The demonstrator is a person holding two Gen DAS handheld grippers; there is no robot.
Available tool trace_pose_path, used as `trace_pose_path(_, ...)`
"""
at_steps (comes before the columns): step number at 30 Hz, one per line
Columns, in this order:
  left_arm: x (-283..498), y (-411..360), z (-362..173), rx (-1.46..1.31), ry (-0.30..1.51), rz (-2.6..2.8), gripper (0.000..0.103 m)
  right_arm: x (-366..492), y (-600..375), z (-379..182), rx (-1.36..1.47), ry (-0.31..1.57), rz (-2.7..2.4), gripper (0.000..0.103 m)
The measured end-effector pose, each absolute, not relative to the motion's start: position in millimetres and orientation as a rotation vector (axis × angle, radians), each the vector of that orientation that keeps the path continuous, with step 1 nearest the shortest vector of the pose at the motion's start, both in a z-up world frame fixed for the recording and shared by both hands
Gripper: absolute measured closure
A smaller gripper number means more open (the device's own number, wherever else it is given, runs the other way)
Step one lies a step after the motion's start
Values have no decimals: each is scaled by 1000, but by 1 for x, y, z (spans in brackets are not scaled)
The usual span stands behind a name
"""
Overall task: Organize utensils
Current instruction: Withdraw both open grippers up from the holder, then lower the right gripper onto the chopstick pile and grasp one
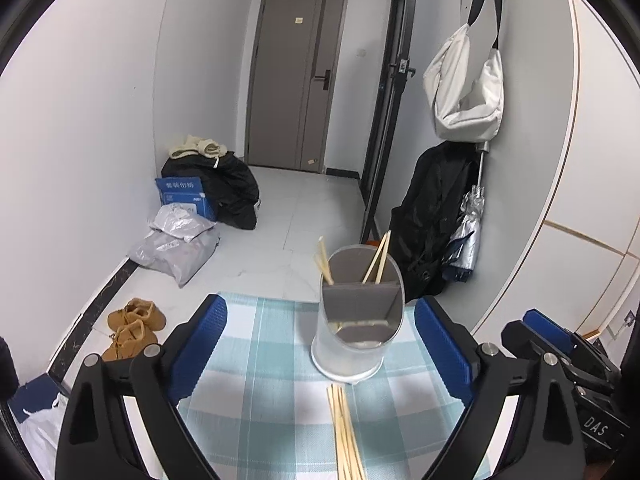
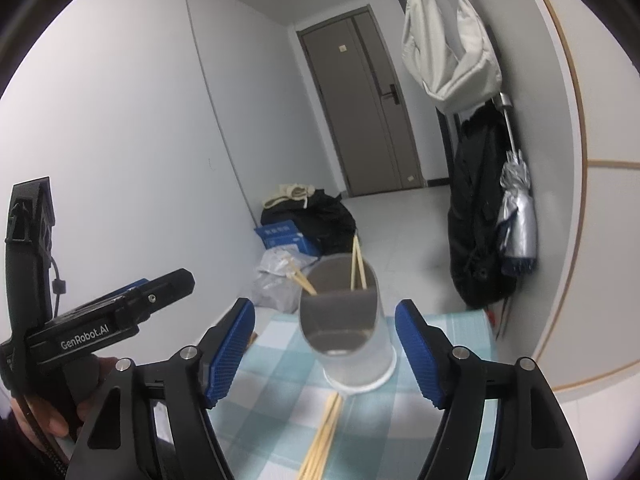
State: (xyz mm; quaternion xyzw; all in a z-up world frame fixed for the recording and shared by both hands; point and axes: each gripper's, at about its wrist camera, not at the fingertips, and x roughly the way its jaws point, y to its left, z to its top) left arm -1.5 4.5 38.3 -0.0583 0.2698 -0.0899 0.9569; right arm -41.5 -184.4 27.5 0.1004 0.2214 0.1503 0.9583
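Table (image 1: 256, 360), checked teal-and-white cloth, runs from the near edge to the far edge where the floor begins. Utensil holder (image 1: 358, 320), translucent cylinder with a grey divider, stands upright near the far edge, right of centre in the left wrist view. Two pairs of chopsticks already stand in it (image 1: 378, 258), one per side of the divider. Loose bundle of chopsticks (image 1: 346, 432) lies flat on the cloth, just near-side of the holder's base, far tips about touching it.

Left gripper (image 1: 320, 352): jaws wide apart, holding nothing; holder sits between the pads, no contact. Right gripper (image 2: 325, 350): jaws well open, also empty, straddling the holder.

Step judged: between picks, part of the chopsticks sorted. Next move calls for dropping one gripper low onto the bundle, narrowing the jaws across the sticks, lifting without knocking the holder.
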Motion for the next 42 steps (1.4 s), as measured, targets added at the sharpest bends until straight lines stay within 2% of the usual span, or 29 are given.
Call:
trace_pose_path(14, 16, 23, -51, -197, 731, -134, 11, -24, -174, -48, 160, 682, 309, 28)
trace_pose_path(21, 28, 43, -64, -240, 789, -106, 11, 0, -161, -81, 111, 826, 323, 28)
trace_pose_path(23, 31, 48, -66, -244, 795, -99, 11, 6, -154, -91, 92, 863, 327, 41)
trace_pose_path(24, 32, 49, -67, -244, 803, -93, 11, 13, -149, -98, 81, 899, 331, 42)
trace_pose_path(26, 36, 54, -71, -248, 826, -78, 11, 23, -143, -109, 83, 935, 349, 52)
trace_pose_path(30, 42, 67, -77, -302, 867, -77, 11, 45, -128, -132, 57, 1005, 340, 56)
trace_pose_path(34, 45, 78, -77, -338, 879, -55, 11, 65, -119, -149, 79, 1073, 335, 70)
trace_pose_path(36, 48, 83, -79, -360, 893, -51, 11, 71, -112, -155, 79, 1089, 334, 70)
trace_pose_path(38, 50, 85, -82, -372, 909, -51, 11, 75, -107, -159, 57, 1109, 317, 78)
trace_pose_path(42, 53, 89, -85, -385, 927, -51, 11, 78, -106, -161, 60, 1121, 287, 87)
